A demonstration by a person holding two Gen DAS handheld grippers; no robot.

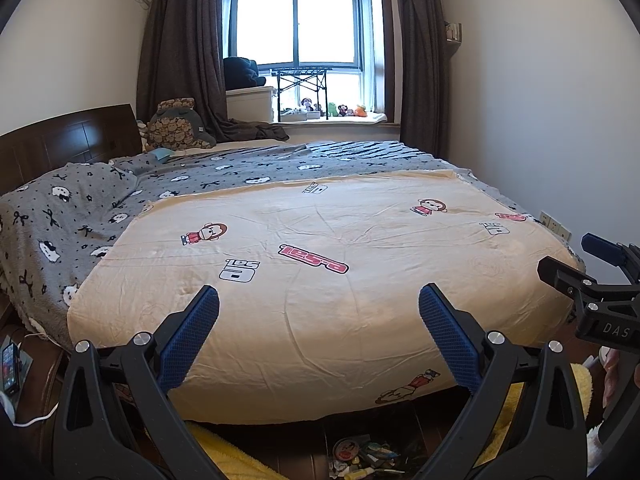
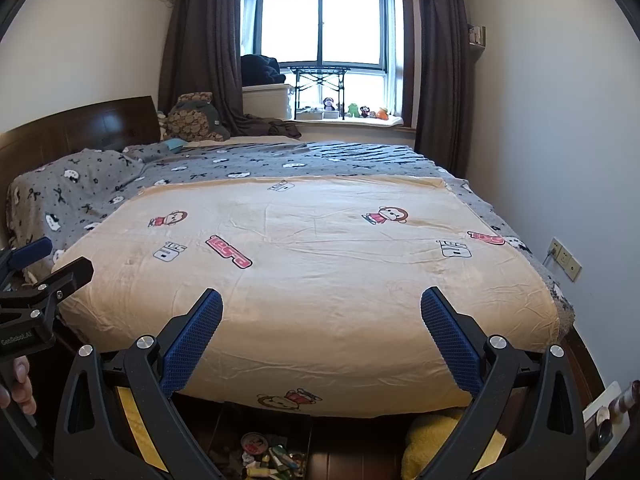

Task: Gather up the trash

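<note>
Left gripper [image 1: 319,300] held above foot of bed [image 1: 320,320], jaws spread wide, nothing between blue pads [image 1: 188,340]. Right gripper [image 2: 321,304] alongside, likewise spread and empty, level over cream blanket [image 2: 320,280]. Trash [image 1: 362,460] heaped on dark wood floor [image 1: 304,448] just below bed's near edge, under both grippers: round printed lid, small wrappers, tube-like bits, too small to sort. Yellow fleece [image 2: 432,436] on floor beside pile.

I read "DAS" on the right gripper [image 1: 600,276] body, "GenRobot.AI" on the left gripper [image 2: 36,276] body. Blanket [image 1: 320,320] prints look like upside-down "e.sall"; not certain.
</note>
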